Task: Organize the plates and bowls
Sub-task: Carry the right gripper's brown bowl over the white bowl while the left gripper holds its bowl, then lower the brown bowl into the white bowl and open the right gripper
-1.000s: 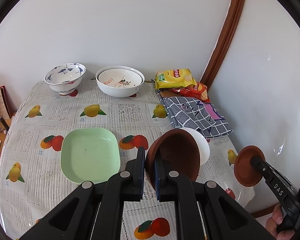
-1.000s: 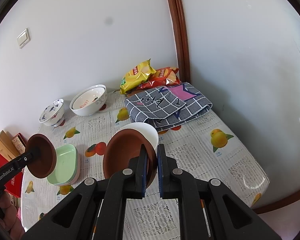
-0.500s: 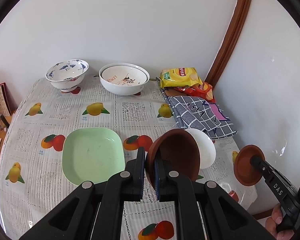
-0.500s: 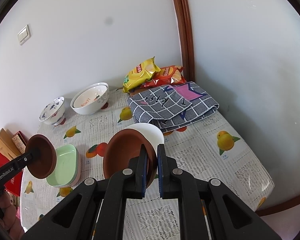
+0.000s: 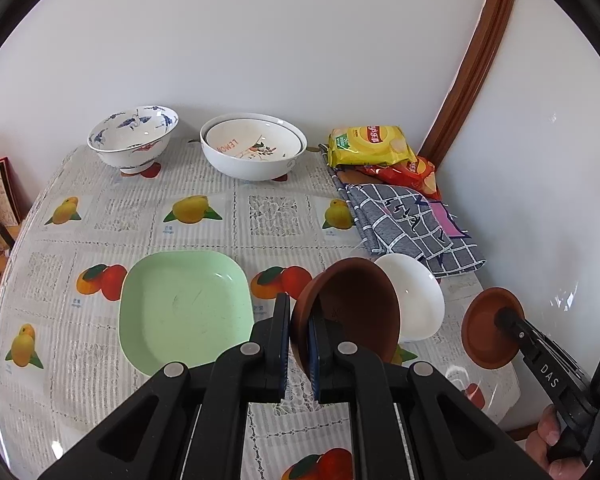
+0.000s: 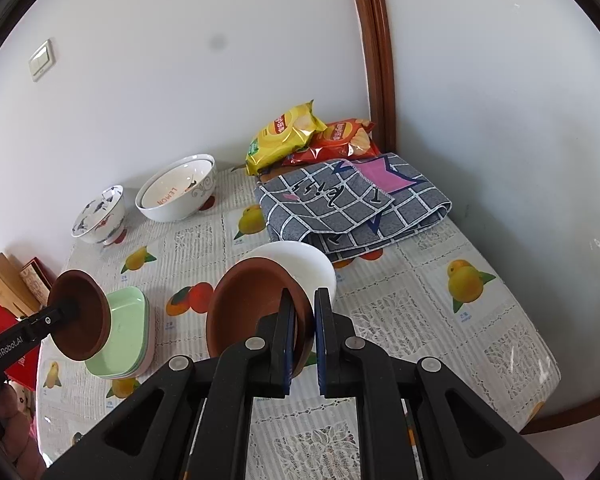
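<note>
The left gripper (image 5: 299, 336) pinches the rim of a tilted brown bowl (image 5: 352, 308), held above the table (image 5: 220, 216) at five o'clock from the green plate (image 5: 184, 308). The right gripper (image 6: 305, 332) clamps a second brown bowl (image 6: 252, 308), just before a white bowl (image 6: 304, 264) at its one o'clock.

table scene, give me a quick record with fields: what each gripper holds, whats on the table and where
left gripper: shut on brown bowl rim
right gripper: shut on second brown bowl rim
white bowl: on table, behind both held bowls
green plates: stacked, near side
back row: blue-patterned bowl; nested white bowls
far corner: chip bags, checked cloth
</note>
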A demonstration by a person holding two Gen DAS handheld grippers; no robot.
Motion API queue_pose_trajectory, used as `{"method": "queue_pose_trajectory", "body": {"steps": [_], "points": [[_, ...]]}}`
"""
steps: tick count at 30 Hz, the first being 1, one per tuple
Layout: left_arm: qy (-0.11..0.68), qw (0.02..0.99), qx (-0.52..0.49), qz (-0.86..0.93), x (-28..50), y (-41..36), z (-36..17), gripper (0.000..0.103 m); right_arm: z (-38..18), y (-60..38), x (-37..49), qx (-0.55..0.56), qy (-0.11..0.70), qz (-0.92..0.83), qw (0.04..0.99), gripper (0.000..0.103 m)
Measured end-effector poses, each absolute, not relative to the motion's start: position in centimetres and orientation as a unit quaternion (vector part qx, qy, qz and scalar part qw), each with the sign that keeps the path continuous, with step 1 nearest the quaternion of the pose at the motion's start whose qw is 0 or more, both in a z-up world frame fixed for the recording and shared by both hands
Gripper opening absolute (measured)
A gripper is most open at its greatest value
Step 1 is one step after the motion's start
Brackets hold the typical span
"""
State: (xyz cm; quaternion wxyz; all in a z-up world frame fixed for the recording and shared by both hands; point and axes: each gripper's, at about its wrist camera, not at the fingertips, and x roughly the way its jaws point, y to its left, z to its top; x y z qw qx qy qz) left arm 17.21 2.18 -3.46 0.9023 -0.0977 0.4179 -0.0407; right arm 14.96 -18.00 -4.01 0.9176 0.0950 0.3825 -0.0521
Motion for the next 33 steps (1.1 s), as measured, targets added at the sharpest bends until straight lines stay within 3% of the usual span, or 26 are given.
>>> {"method": "queue_pose_trajectory", "body": {"steps": [33], "points": [[0.467,0.877,-0.109,-0.019,23.4,4.4,-9.0,0.008,-11.2,-16.9,23.2,0.080,0.446,-0.055,0.890,0.009]]}}
